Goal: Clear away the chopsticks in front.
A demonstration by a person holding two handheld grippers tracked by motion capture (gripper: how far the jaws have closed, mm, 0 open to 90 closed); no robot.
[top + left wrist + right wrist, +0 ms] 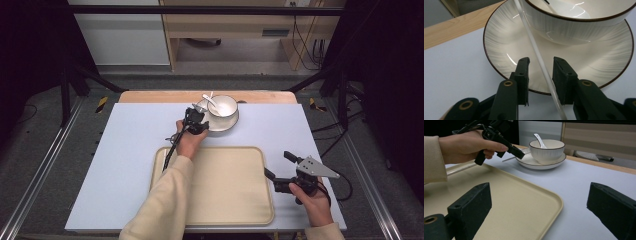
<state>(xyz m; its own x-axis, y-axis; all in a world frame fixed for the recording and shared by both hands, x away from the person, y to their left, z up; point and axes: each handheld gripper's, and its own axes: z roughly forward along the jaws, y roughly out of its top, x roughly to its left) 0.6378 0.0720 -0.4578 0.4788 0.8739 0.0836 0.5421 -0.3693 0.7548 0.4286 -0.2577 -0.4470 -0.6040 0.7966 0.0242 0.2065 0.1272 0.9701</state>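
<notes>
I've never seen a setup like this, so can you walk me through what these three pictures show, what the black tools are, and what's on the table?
A person sits at a table and holds a hand tool in each hand; each ends in a two-jaw black claw. One picture looks down from above. The other two come from cameras that ride on the claws and look along their jaws.

On the pale blue table mat lie an empty beige plastic tray and a white ribbed plate with a dark rim. On the plate stands a matching white bowl with a white spoon in it.

The left claw is open at the plate's edge, its jaws on either side of a thin clear rod lying across the plate. The right claw is open, holds nothing, and sits by the tray.
</notes>
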